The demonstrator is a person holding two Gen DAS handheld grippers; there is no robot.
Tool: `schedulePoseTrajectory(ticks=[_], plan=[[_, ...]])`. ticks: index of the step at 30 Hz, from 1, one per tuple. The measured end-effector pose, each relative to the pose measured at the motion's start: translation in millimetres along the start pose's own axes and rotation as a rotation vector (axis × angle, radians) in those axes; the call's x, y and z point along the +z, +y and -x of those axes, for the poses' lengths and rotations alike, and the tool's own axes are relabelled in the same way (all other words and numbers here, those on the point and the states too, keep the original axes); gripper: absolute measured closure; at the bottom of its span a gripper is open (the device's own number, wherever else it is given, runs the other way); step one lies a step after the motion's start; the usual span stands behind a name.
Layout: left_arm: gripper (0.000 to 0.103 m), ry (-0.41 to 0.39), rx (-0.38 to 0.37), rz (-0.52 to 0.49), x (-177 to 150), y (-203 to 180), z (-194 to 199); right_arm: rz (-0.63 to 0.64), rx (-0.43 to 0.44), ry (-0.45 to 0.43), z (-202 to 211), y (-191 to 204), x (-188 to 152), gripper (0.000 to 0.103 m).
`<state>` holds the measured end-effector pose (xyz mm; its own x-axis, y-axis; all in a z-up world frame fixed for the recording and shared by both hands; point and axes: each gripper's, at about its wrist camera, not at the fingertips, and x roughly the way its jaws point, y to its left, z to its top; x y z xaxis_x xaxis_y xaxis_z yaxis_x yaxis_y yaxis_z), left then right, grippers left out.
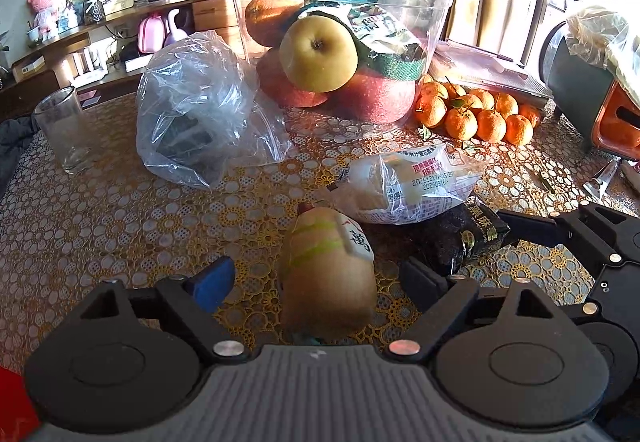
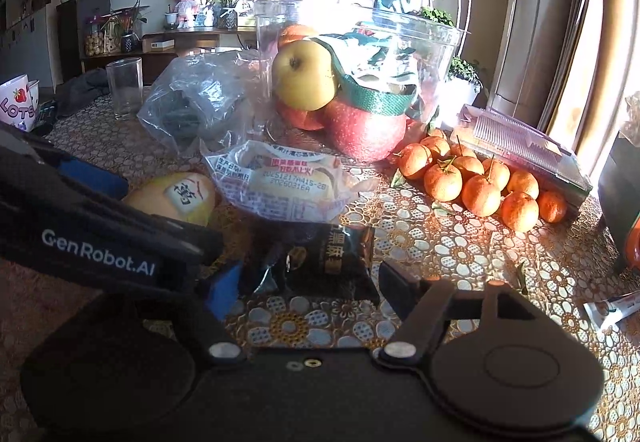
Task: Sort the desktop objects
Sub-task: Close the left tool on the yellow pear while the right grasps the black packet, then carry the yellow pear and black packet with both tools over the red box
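Observation:
My left gripper (image 1: 316, 282) is open around a pale yellow toy (image 1: 328, 282) with green stripes and a mahjong tile on it; the fingers stand apart from its sides. The toy also shows in the right wrist view (image 2: 176, 198), behind the left gripper's body. My right gripper (image 2: 308, 290) is open around a black snack packet (image 2: 332, 262), which also shows in the left wrist view (image 1: 468, 238). A clear-wrapped white snack pack (image 1: 408, 186) lies just beyond both. A clear plastic tub (image 1: 340, 38) holds a yellow apple (image 1: 318, 56), red apples and packets.
A crumpled plastic bag (image 1: 192, 110) and a drinking glass (image 1: 64, 130) stand at the left. A pile of mandarins (image 1: 476, 114) lies right of the tub, by a pink box (image 2: 524, 150). A small tube (image 2: 612, 308) lies at the right. The table has a floral cloth (image 1: 120, 210).

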<state>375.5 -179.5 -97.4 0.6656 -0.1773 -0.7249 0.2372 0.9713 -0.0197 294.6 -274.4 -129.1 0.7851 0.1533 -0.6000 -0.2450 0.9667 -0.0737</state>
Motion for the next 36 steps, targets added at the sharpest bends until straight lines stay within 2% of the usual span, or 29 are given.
schedulePoseTrajectory(ticks=[4, 6, 11, 24, 36], plan=[[0.026, 0.0, -0.006, -0.004, -0.4, -0.7, -0.8, -0.003, 0.004, 0.003, -0.4, -0.4, -0.4, 0.034], [0.037, -0.001, -0.009, -0.01, -0.4, -1.5, -0.9, -0.005, 0.006, 0.002, 0.3, -0.5, -0.8, 0.035], [0.053, 0.01, -0.02, -0.01, -1.4, -0.7, -1.0, -0.017, 0.008, 0.002, 2.0, -1.8, -0.1, 0.039], [0.057, -0.01, -0.032, -0.018, -3.3, -2.2, 15.3, -0.072, 0.021, 0.017, 13.2, -8.9, -0.4, 0.05], [0.057, 0.007, -0.048, -0.003, -15.3, -8.4, 39.5, -0.096, 0.012, 0.04, 45.4, -10.8, -9.6, 0.05]])
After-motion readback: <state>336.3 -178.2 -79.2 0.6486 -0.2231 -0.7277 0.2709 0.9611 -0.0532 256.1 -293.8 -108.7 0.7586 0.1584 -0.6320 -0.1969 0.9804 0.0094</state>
